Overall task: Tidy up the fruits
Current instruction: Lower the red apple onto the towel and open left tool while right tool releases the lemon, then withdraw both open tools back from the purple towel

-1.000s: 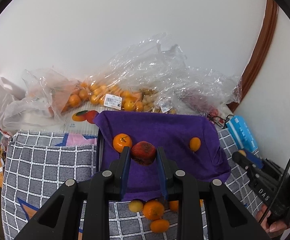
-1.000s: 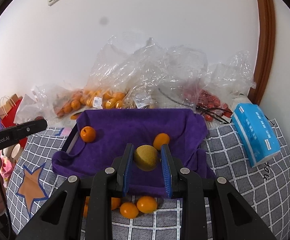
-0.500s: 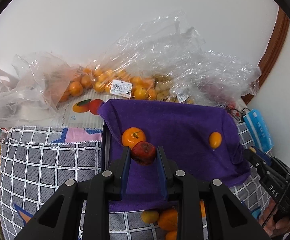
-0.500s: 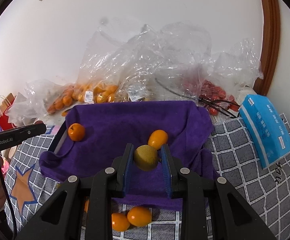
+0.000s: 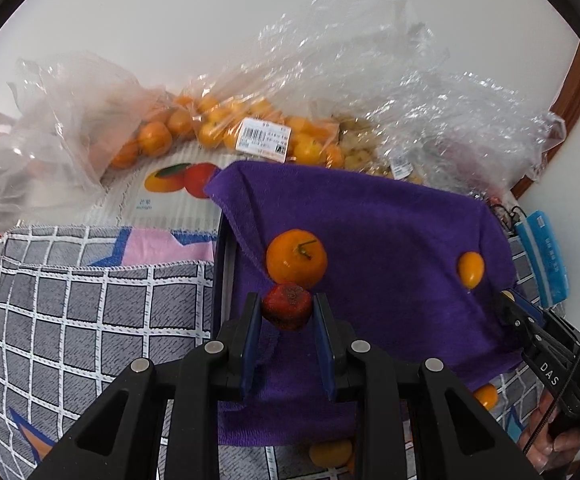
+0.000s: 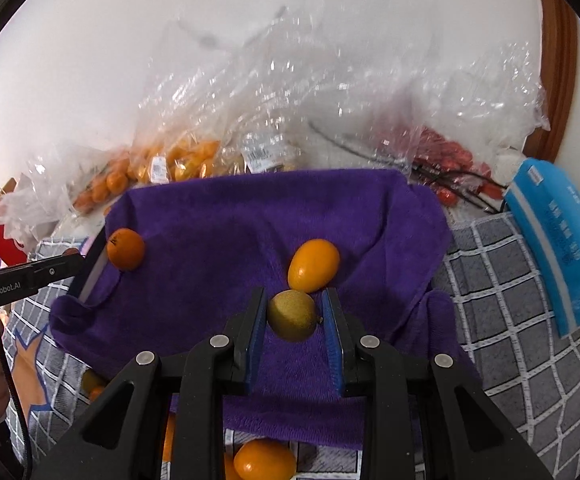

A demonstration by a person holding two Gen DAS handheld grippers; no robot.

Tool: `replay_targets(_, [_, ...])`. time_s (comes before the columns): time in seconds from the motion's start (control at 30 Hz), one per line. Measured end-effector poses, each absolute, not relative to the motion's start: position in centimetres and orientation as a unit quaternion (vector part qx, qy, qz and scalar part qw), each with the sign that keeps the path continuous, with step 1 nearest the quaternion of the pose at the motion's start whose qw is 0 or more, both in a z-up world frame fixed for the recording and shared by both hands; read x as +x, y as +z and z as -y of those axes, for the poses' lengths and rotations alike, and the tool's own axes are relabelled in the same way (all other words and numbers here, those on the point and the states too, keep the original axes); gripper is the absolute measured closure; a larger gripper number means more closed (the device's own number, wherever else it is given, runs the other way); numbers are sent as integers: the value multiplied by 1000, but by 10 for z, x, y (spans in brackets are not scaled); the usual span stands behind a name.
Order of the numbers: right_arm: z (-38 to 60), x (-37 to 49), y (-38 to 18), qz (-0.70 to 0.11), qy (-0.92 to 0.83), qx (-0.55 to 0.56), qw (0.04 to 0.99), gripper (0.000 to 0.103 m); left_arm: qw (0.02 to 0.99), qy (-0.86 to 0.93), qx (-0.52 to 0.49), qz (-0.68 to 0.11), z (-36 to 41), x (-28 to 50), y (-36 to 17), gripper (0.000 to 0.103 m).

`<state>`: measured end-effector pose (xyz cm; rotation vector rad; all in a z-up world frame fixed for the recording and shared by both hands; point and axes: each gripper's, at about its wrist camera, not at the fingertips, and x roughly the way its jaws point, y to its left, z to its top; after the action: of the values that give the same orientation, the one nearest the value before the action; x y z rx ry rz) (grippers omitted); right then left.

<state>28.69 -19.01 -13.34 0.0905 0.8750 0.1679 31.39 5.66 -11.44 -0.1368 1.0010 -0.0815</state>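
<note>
The left gripper (image 5: 286, 314) stays clamped on a dark red fruit (image 5: 287, 306); since a second ago it has sunk toward the purple cloth (image 5: 370, 232), so the stemmed mandarin (image 5: 296, 258) now sits just at twelve o'clock, touching the red fruit in view. The right gripper (image 6: 295, 316) keeps its hold on a yellow-green fruit (image 6: 293, 314), also lower, with the oval orange fruit (image 6: 313, 265) close at one o'clock. The bagged fruit (image 5: 226, 128) behind looms larger.
</note>
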Motion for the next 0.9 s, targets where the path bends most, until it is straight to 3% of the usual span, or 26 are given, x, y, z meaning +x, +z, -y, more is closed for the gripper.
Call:
replay_targets(0.57, [189,299,-156,-448,73,42,890,75,860,-53,-57,-504,-47,323,-145,78])
replay_targets(0.63, [189,300,-156,-447,73,42,890,71,861,-49,-59,-503,-47,323,-145,78])
replay_targets(0.7, [189,298,-152,-443,69,41,893,54,860,-50,-58,-505,-47,324,-145,78])
replay_targets(0.77, [189,294,-147,-433,68,39,898,50,858,-50,-58,-508,-47,324,-145,77])
replay_targets(0.9, [189,286,-133,-425,71,37,902,42,856,-52,-60,-511,-45,320,-138,63])
